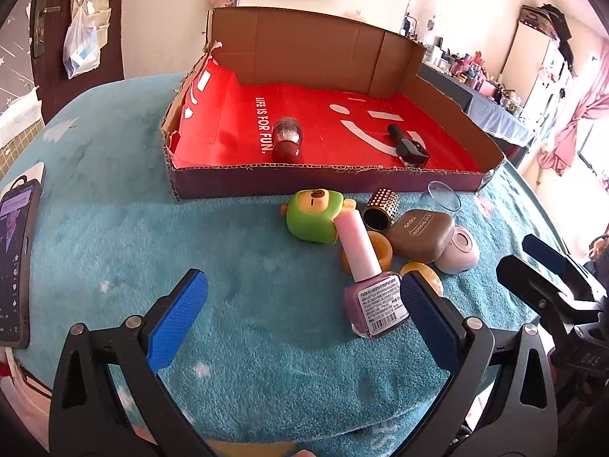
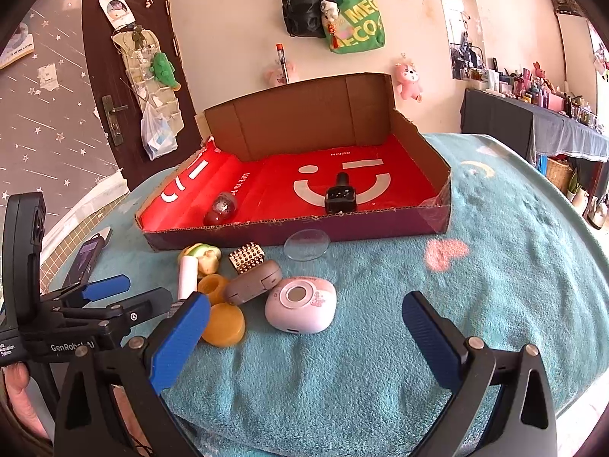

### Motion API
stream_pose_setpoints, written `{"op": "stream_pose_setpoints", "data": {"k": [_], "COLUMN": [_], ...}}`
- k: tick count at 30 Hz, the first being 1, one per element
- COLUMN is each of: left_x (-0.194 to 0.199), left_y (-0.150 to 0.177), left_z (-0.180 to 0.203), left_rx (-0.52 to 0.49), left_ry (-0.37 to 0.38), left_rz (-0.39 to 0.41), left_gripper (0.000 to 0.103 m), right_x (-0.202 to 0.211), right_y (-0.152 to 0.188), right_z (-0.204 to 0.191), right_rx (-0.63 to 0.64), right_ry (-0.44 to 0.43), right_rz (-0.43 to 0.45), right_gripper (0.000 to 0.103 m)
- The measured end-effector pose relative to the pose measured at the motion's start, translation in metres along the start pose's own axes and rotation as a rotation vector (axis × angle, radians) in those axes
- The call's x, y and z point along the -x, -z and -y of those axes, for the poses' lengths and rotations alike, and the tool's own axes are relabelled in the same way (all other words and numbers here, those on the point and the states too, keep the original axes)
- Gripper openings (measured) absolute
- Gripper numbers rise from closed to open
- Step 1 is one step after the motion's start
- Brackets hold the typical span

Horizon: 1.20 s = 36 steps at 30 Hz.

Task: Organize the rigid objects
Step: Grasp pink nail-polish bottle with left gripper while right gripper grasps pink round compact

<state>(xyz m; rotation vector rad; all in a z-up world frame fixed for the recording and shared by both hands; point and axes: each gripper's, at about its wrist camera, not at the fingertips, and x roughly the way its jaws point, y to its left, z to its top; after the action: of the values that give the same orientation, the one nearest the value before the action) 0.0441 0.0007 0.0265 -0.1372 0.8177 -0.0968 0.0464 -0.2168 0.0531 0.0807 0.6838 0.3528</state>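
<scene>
My left gripper (image 1: 304,320) is open above the teal blanket. A purple nail polish bottle (image 1: 375,301) with a pink cap lies just inside its right finger (image 1: 430,316). Behind the bottle are a green toy (image 1: 314,215), a studded cap (image 1: 381,207), a grey-brown eyeshadow case (image 1: 420,234), a yellow ring (image 1: 375,253) and a yellow disc (image 1: 422,270). My right gripper (image 2: 304,339) is open with nothing in it, just short of a pink round device (image 2: 300,304). The cardboard box (image 2: 304,230) with a red lining holds a red glitter bottle (image 2: 222,207) and a black object (image 2: 340,194).
A clear glass (image 2: 308,245) lies on its side against the box's front wall. A phone (image 1: 15,262) rests at the blanket's left edge. The two grippers are close side by side, the left gripper (image 2: 129,291) beside my right one. A door and a cluttered shelf stand behind.
</scene>
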Motion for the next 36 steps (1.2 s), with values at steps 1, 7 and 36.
{"op": "stream_pose_setpoints", "data": {"k": [1,7,36], "left_x": [-0.001,-0.01,-0.02], "left_y": [0.001,0.009,0.018], "left_z": [0.0,0.01,0.023], "left_rx": [0.002,0.0,-0.107], "left_ry": [0.003,0.025,-0.115], "left_rz": [-0.003,-0.031,0.049], "left_gripper": [0.103,0.103,0.059], "right_x": [-0.001,-0.007,-0.062], "right_y": [0.001,0.008,0.008], "right_z": [0.0,0.003,-0.007], "right_rx": [0.003,0.02,0.091], "right_ry": [0.004,0.053,0.124], "right_rz": [-0.001,-0.019,-0.087], "right_gripper": [0.103,0.103,0.078]}}
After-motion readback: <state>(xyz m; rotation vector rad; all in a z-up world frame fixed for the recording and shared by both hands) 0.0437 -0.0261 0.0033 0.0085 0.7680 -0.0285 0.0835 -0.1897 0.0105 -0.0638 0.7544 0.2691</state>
